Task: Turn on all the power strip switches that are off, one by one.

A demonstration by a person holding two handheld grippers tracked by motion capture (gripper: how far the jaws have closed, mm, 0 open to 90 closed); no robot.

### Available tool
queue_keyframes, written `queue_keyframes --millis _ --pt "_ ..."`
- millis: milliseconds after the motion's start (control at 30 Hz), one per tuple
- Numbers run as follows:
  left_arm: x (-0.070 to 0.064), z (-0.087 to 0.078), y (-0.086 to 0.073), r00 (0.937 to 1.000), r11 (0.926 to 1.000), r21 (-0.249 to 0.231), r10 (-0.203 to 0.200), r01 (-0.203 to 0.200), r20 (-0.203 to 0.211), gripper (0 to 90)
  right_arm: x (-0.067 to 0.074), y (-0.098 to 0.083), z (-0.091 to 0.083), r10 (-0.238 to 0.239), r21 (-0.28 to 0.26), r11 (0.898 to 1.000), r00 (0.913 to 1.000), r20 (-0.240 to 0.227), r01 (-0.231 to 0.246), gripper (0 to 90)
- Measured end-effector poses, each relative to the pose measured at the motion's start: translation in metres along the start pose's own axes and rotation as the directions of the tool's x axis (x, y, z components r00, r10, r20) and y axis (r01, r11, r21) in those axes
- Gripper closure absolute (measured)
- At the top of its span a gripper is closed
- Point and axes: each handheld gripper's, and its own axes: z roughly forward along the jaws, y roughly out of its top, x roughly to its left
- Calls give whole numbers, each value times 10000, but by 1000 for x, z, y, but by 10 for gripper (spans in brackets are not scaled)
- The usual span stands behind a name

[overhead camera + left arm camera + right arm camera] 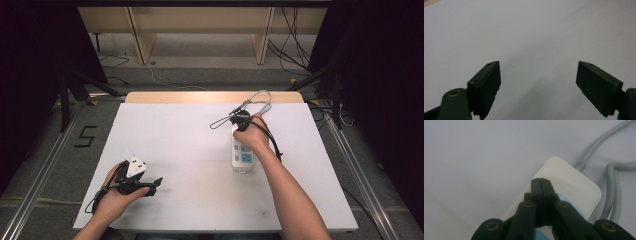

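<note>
A white power strip (242, 159) with blue socket faces lies on the white table (175, 140), right of centre. Its grey cable (263, 96) loops toward the far edge. My right gripper (242, 125) hangs over the strip's far end. In the right gripper view its jaws (540, 181) are shut with nothing between them, tips just above the strip (571, 182) near where the cable (614, 185) enters. My left gripper (154, 186) rests at the near left, pointing right. Its jaws (538, 65) stand open over bare table.
A thin dark wire loop (220, 123) lies left of the right gripper. Metal rails (45, 160) run along both sides of the table on the floor, with a "5" mark (86, 136) at the left. A wooden shelf frame (200, 30) stands beyond the far edge.
</note>
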Motion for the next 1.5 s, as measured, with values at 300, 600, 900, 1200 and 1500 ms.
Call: queue_keyframes --millis 300,600,900,1200,1500 --pt "-1 0 1 10000 10000 37 44 -44 33 198 2 0 0 82 16 10000 9999 139 -82 900" --pt "-2 1 1 10000 10000 34 47 -47 38 197 1 0 1 141 31 9999 9998 115 -141 900" --pt "-2 1 1 10000 10000 34 41 -41 51 198 2 -1 1 103 4 9999 9999 137 -103 900" --pt "-1 1 1 10000 10000 1 -8 8 43 198 2 -3 1 43 -171 9998 9998 178 -40 900" --pt "0 1 0 10000 10000 48 -2 2 74 198 -6 -3 -10 412 -777 9961 9990 -160 -423 900"
